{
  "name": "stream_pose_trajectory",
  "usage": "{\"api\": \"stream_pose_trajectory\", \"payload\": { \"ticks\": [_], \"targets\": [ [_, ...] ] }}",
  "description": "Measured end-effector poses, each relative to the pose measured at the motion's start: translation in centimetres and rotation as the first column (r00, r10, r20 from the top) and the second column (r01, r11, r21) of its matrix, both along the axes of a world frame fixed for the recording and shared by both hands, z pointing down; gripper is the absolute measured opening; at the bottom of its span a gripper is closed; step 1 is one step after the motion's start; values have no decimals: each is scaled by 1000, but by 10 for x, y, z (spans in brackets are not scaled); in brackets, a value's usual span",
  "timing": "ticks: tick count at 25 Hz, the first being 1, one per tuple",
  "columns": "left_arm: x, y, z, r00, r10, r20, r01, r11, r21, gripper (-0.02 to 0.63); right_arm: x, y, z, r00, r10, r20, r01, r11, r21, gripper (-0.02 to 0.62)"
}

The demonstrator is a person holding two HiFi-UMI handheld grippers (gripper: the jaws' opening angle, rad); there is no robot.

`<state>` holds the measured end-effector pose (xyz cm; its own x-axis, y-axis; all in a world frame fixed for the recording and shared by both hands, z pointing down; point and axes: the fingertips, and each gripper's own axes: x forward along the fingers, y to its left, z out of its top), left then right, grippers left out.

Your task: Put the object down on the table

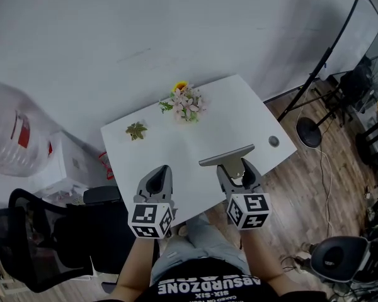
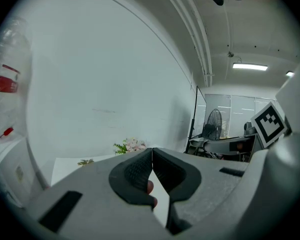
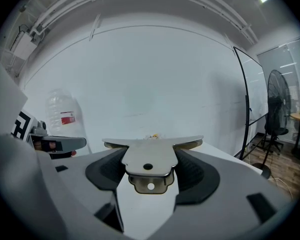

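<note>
Two grippers hung over the table's (image 1: 176, 145) front edge: left gripper (image 1: 159, 178) pressed shut and empty, right gripper (image 1: 236, 167) pinching a thin, stiff, probably slick metal plate (image 1: 227, 155) by its tab.

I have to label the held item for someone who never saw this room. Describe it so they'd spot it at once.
Find the white table against the wall; at its near edge, the right gripper is clamped on a flat grey metal plate. Unlike the flowers and the leaf lying farther back, it is bare metal, T-shaped, with a wide bar across the jaws.
</note>
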<state>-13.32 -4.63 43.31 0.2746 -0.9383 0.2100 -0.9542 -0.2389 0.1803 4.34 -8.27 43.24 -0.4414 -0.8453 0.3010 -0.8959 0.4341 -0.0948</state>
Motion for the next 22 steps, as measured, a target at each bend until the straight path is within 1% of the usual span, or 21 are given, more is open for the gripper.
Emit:
{"api": "stream_pose_trajectory", "payload": {
  "ticks": [13,18,22],
  "targets": [
    [2,-54,-1,998,49,43,-49,999,-16,8,8,-56,4,999,35,15,-35,999,-15,288],
    [-1,-72,5,998,52,33,-51,998,-32,8,12,-74,8,999,48,11,-47,999,-24,288],
    [8,-84,9,995,91,46,-88,995,-48,8,18,-86,13,998,65,3,-64,997,-35,288]
  ]
}}
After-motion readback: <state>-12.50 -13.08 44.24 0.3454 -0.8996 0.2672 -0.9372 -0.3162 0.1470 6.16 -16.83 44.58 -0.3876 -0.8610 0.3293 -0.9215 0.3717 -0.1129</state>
